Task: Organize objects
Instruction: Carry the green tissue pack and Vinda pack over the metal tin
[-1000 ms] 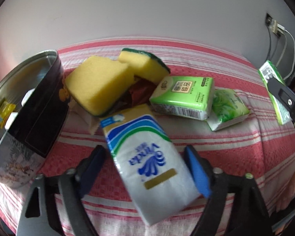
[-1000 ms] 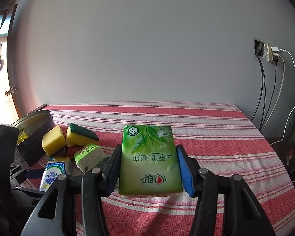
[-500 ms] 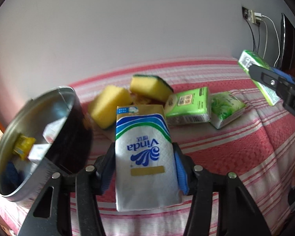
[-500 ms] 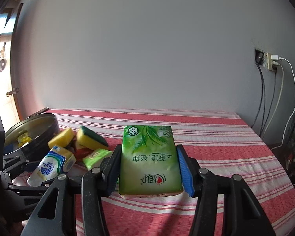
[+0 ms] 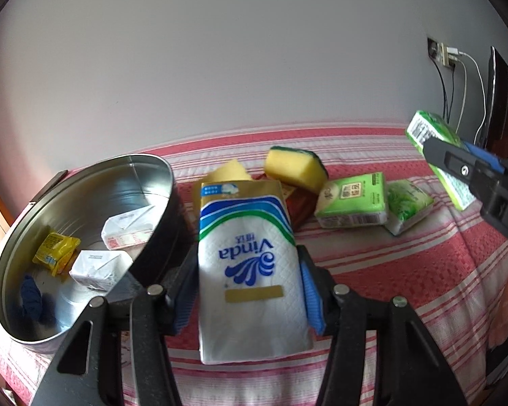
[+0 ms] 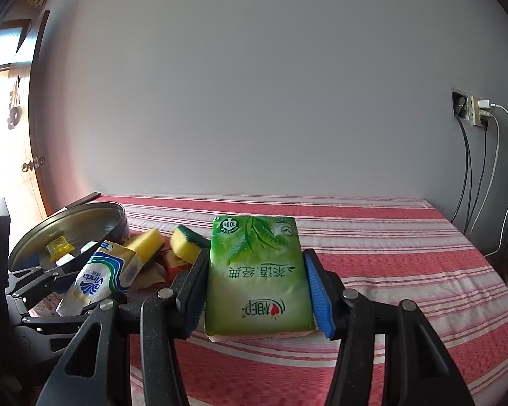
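Observation:
My left gripper is shut on a white and blue Vinda tissue pack, lifted off the red striped cloth, right of the round metal tin. The tin holds two white packs, a yellow packet and something blue. My right gripper is shut on a green tissue pack, held above the cloth. The right wrist view shows the left gripper with the Vinda pack at lower left. Two yellow sponges, a green tissue pack and a smaller green pack lie on the cloth.
The bed's red striped cloth stretches right toward the wall. A wall socket with a charger and hanging cables is at the right. A dark screen stands at the far right. A door with a knob is at the left.
The left gripper closed on the Vinda pack, lifted it off the cloth and carried it toward the tin. The right gripper, holding the green pack, shifted slightly.

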Motion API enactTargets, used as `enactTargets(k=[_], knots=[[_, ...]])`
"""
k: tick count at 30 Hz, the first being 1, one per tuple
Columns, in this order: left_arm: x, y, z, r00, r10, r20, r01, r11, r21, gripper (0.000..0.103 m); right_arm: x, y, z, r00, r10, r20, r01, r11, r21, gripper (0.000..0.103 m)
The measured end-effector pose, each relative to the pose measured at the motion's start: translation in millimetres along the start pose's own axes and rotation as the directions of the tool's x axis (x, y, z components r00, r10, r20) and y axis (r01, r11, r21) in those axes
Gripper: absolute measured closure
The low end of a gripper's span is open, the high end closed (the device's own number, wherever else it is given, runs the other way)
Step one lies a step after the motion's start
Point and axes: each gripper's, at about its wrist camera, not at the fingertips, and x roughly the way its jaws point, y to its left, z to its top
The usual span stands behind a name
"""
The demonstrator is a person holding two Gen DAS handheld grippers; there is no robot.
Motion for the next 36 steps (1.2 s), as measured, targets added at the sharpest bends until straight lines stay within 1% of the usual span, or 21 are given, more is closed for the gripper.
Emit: enactTargets(k=[2, 7, 12, 17, 24, 27, 31, 36], knots=[[-2, 7, -1, 1.000, -0.007, 0.008, 0.007, 1.000, -0.009, 0.050, 1, 6, 1, 1.000, 0.007, 0.005, -0.007, 1.000, 0.006, 0.047], [-5, 22, -2, 0.999, -0.025, 0.034, 0.026, 0.999, -0.032, 0.050, 6, 29, 1, 1.000, 0.008, -0.002, -0.008, 1.000, -0.024, 0.047], [-18, 30, -5, 0.995, -0.038, 0.093, 0.042, 0.998, -0.042, 0.050, 9, 44, 1, 1.000, 0.009, -0.008, -0.009, 1.000, -0.026, 0.047], [-33, 38, -9, 0.987, -0.030, 0.156, 0.038, 0.998, -0.051, 0.050, 8, 58, 1, 1.000, 0.008, -0.004, -0.008, 0.999, -0.035, 0.047], [-34, 62, -11, 0.984, -0.005, 0.180, 0.023, 0.995, -0.100, 0.050, 9, 67, 2, 1.000, 0.000, 0.004, 0.000, 1.000, -0.020, 0.047], [-38, 66, -13, 0.981, 0.008, 0.196, 0.012, 0.995, -0.102, 0.050, 10, 73, 2, 1.000, 0.002, 0.007, -0.002, 1.000, -0.024, 0.047], [-40, 69, -14, 0.979, 0.007, 0.203, 0.015, 0.994, -0.106, 0.050, 11, 81, 2, 1.000, 0.007, 0.012, -0.006, 0.999, -0.034, 0.047], [-41, 72, -14, 0.978, 0.008, 0.209, 0.017, 0.993, -0.114, 0.050, 8, 81, 2, 0.999, 0.008, 0.036, -0.007, 1.000, -0.025, 0.047]])
